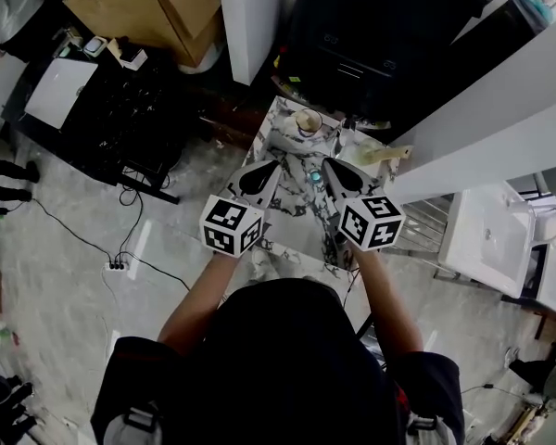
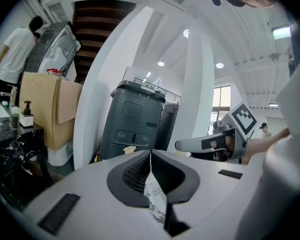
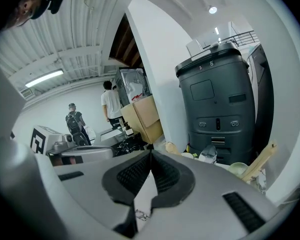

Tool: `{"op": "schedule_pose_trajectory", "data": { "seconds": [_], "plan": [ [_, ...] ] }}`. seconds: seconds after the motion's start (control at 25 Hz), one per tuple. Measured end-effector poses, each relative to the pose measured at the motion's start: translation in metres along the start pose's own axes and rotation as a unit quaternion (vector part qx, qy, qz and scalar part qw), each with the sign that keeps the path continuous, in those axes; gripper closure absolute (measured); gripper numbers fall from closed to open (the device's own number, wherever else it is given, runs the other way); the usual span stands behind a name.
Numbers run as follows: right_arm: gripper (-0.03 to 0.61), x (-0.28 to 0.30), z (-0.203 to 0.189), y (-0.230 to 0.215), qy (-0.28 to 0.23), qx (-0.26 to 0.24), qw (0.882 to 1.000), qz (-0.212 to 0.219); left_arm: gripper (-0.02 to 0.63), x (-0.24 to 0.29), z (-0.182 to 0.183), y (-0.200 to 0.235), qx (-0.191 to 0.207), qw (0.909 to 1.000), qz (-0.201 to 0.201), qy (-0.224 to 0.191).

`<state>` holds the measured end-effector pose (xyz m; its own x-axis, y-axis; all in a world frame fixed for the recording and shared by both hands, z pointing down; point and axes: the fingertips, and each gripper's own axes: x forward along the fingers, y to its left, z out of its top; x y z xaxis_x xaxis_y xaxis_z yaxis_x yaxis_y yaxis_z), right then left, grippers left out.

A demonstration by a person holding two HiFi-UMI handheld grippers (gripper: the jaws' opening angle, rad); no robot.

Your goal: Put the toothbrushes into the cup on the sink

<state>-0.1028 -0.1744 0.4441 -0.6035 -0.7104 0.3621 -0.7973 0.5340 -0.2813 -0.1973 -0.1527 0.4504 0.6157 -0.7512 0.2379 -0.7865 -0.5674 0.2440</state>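
A pale cup (image 1: 308, 120) stands at the far end of the marble-patterned sink top (image 1: 287, 213). A wooden-handled brush (image 1: 385, 155) lies at the top's far right, and it leans beside the cup's rim (image 3: 237, 169) in the right gripper view. A small teal item (image 1: 313, 176) shows on the marble between my two grippers. My left gripper (image 1: 274, 164) is shut with nothing in it, its pads meeting over the marble (image 2: 150, 154). My right gripper (image 1: 325, 163) is shut and empty as well (image 3: 151, 151). Both point towards the cup, side by side and apart.
Behind the sink top stand a dark grey bin (image 1: 380, 35) and a white pillar (image 1: 255, 17). At the far left are a cardboard box (image 1: 157, 7) and a black table with cables (image 1: 102, 109). A white washbasin (image 1: 491, 235) sits to the right. People stand far off.
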Motion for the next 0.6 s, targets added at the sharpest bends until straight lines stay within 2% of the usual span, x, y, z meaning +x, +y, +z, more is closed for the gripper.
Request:
{"op": "schedule_pose_trajectory", "data": {
  "seconds": [0.24,0.6],
  "plan": [
    [0.543,-0.022,0.004,-0.004,-0.008,0.001,1.000,0.012,0.595,-0.003,0.007,-0.034,0.006,1.0000,0.000,-0.007],
    [0.543,-0.068,0.002,-0.001,-0.030,0.002,0.999,0.027,0.599,-0.009,0.012,-0.097,0.027,0.9992,-0.026,-0.012]
  ]
}}
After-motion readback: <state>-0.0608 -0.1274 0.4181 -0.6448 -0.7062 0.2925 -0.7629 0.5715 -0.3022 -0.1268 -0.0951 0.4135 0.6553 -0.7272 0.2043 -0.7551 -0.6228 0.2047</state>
